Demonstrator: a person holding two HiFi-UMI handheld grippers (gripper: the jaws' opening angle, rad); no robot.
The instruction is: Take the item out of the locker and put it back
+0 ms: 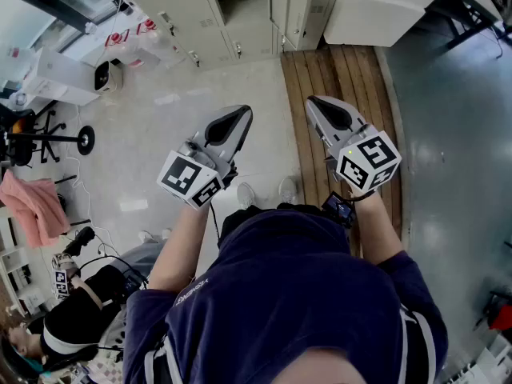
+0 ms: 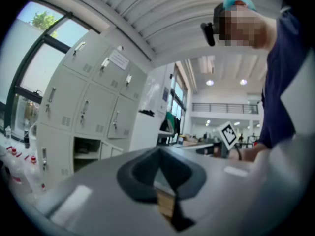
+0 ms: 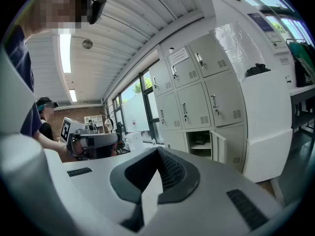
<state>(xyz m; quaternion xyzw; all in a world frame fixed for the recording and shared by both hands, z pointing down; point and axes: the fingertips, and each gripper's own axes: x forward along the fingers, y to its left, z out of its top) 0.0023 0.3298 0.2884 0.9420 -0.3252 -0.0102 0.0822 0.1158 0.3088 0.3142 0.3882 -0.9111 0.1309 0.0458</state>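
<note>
A bank of pale grey lockers stands ahead of me. One low compartment is open, its door swung out to the right. A small dark item lies on the shelf inside; the left gripper view shows the same open compartment. My left gripper and right gripper are held side by side in mid-air, well short of the lockers, pointing toward them. Both have their jaws together with nothing between them. The closed tips show in the left gripper view and the right gripper view.
A strip of wooden floor runs under my right side. A large white cabinet stands right of the lockers, with a dark object on top. A person sits at lower left near a pink cloth. Bottles stand left of the lockers.
</note>
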